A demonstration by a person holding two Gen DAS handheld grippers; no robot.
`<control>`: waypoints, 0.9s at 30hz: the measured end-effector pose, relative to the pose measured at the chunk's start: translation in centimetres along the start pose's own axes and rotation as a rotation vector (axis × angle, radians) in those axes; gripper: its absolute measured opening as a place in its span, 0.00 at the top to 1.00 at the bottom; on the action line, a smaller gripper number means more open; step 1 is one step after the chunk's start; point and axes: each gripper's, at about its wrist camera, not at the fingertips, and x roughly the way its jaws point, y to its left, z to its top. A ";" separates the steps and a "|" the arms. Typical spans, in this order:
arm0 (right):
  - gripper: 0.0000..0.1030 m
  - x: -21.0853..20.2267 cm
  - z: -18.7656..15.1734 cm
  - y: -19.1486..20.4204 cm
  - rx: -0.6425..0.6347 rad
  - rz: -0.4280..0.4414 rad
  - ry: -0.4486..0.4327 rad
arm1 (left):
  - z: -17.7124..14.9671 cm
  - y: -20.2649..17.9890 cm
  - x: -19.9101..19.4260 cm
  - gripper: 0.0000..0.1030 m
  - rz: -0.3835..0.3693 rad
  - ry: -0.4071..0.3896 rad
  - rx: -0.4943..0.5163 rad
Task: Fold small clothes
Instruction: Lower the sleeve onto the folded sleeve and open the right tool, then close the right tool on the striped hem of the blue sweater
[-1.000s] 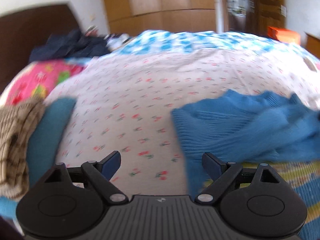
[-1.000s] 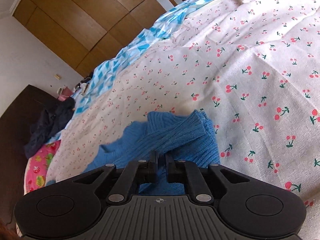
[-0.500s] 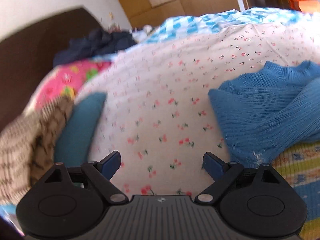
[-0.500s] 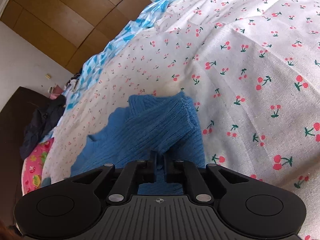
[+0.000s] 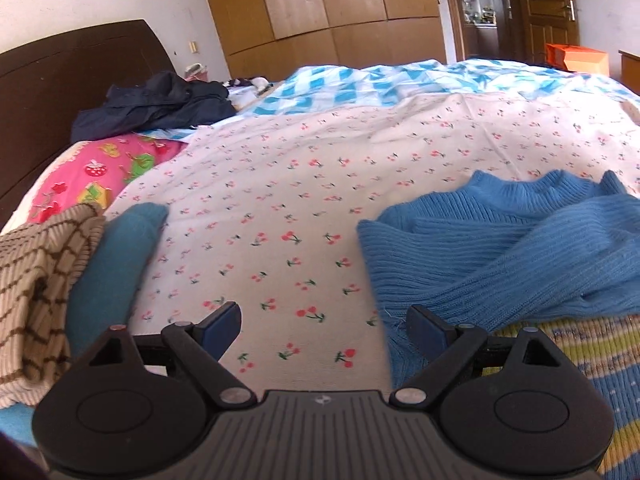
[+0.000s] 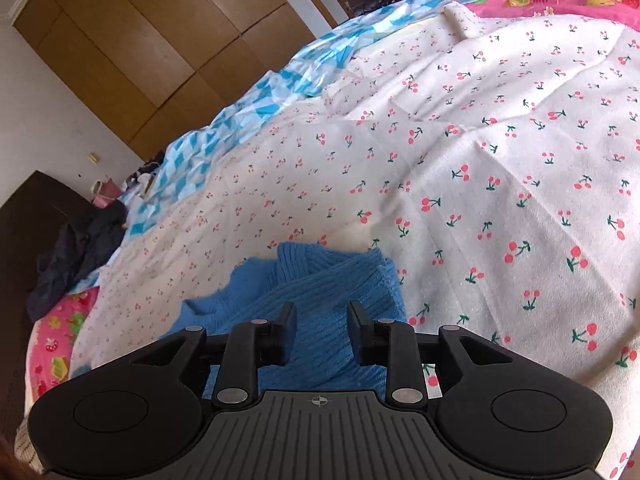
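A blue knit sweater (image 5: 500,252) lies bunched on the cherry-print sheet (image 5: 320,184), at the right of the left wrist view. My left gripper (image 5: 324,322) is open and empty, low over the sheet just left of the sweater's edge. In the right wrist view the sweater (image 6: 320,292) lies folded over itself under my right gripper (image 6: 321,320), which is open with its fingers a little apart above the knit.
A striped green and blue garment (image 5: 580,360) lies under the sweater at the right. A beige checked garment (image 5: 36,280) and a teal one (image 5: 116,264) lie at the left. Dark clothes (image 5: 156,104) are piled by the headboard (image 5: 52,80). A wardrobe (image 5: 328,12) stands behind.
My right gripper has opened and let go of the blue sweater's fold. My left gripper has stayed open while its view swung back to the right.
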 end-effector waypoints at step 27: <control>0.98 -1.1 -2.0 -1.2 -0.010 -0.053 0.111 | -0.1 2.8 0.4 0.07 0.023 0.012 -0.142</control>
